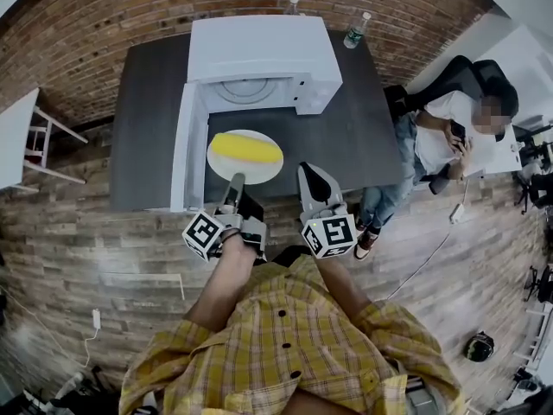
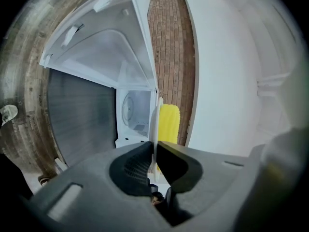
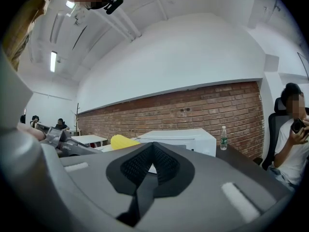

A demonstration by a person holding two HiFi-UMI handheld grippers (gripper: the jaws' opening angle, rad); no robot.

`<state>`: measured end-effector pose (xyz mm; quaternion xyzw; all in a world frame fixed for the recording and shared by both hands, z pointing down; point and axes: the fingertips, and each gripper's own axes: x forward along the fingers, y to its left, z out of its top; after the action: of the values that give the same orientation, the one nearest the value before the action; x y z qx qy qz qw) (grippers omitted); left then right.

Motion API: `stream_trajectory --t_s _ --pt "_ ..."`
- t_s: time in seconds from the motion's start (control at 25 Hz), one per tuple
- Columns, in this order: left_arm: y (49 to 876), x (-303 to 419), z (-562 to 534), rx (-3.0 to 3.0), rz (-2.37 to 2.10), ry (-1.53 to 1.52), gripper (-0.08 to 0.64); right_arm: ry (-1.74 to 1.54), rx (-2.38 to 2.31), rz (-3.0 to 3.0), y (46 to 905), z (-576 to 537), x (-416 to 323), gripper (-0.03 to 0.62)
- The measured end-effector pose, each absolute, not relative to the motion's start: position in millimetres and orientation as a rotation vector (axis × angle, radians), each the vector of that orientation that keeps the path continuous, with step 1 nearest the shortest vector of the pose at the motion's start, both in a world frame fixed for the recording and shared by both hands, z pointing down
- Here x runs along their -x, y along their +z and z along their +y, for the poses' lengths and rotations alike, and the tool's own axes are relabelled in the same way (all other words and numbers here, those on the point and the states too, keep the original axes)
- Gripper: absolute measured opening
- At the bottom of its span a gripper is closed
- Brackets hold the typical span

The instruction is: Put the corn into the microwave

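Transport step: door (image 1: 185, 145) swung wide left of the microwave (image 1: 259, 50), left gripper (image 1: 236, 181) pinching the rim of the white plate (image 1: 248, 174), corn (image 1: 246, 149) on it just before the microwave; right gripper (image 1: 309, 175) pressed together, empty; next, likely a level push inside

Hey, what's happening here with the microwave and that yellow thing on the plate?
A person holds a gripper in each hand. The left gripper is clamped on the rim of a white plate carrying the corn, just in front of the microwave, whose door stands open. The plate isn't inside yet. The right gripper is shut and empty beside it. Another person sits off to the side.
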<state>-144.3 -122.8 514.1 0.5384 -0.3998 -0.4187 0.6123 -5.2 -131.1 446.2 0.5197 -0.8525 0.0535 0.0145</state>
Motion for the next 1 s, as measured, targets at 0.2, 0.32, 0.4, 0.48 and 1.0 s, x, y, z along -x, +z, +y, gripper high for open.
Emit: stream_trajectory --t_s 0.2,0.32,0.4,0.48,1.0 --pt "513 139 -130 -1.216 -0.875 -0.993 0.028 0.181 -1.616 -2.652 448 -137 6 0.003" --pt "511 136 -135 -1.221 -0.873 -0.995 0.028 0.175 -1.617 -2.649 447 -142 3 0.003" --pt "512 134 -137 -1.218 -0.875 -1.001 0.028 0.162 -1.614 -2.644 448 -146 2 0.003" --pt "519 133 -137 -1.202 -0.891 -0.994 0.028 0.162 -1.606 -2.652 451 -149 -1 0.003" --pt "534 118 -183 -1.168 -0.971 -1.052 0.028 0.160 -1.500 -2.738 460 -188 -22 0.003"
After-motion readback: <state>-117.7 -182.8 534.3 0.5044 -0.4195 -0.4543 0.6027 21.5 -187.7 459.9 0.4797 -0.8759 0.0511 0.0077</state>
